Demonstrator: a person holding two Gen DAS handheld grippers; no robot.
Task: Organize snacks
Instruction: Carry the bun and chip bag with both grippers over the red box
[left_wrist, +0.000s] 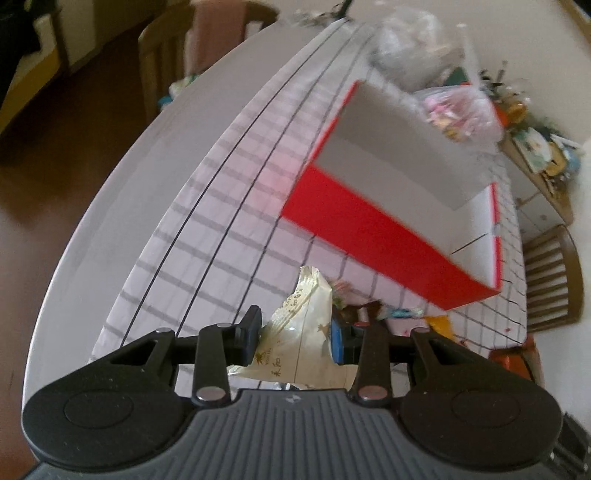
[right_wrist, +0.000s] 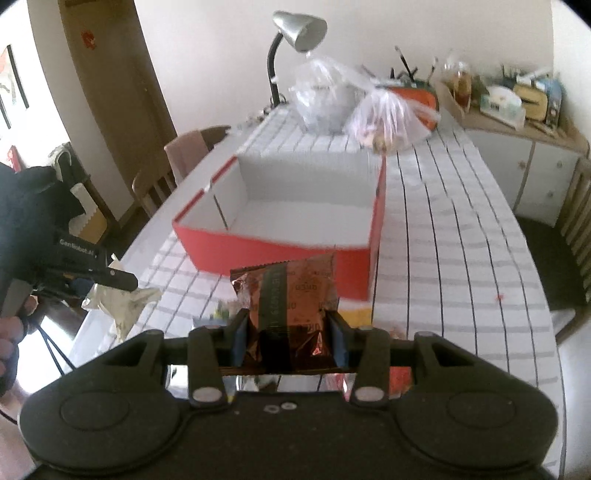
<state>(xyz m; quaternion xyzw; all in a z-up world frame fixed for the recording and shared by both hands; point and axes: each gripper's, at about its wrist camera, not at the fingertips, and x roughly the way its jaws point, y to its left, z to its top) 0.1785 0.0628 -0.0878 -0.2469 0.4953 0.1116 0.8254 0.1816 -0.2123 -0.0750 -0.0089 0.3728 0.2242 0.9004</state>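
Note:
My left gripper (left_wrist: 295, 338) is shut on a cream snack packet (left_wrist: 303, 332) with gold print, held above the checked tablecloth. In the right wrist view the same left gripper (right_wrist: 110, 277) shows at the left edge with the cream packet (right_wrist: 122, 301) hanging from it. My right gripper (right_wrist: 290, 334) is shut on a shiny brown snack packet (right_wrist: 288, 295) with a dark stripe. Ahead of both stands an open red box (right_wrist: 280, 247) with a white inside; the red box (left_wrist: 369, 218) looks empty. Several loose snacks (left_wrist: 369, 312) lie on the cloth under the left gripper.
Two clear plastic bags (right_wrist: 354, 107) with contents stand behind the box, next to a silver desk lamp (right_wrist: 295, 29). A cluttered white sideboard (right_wrist: 524, 110) is at the right. Wooden chairs (right_wrist: 173, 173) stand along the table's left side and another chair (left_wrist: 554, 273) at its right.

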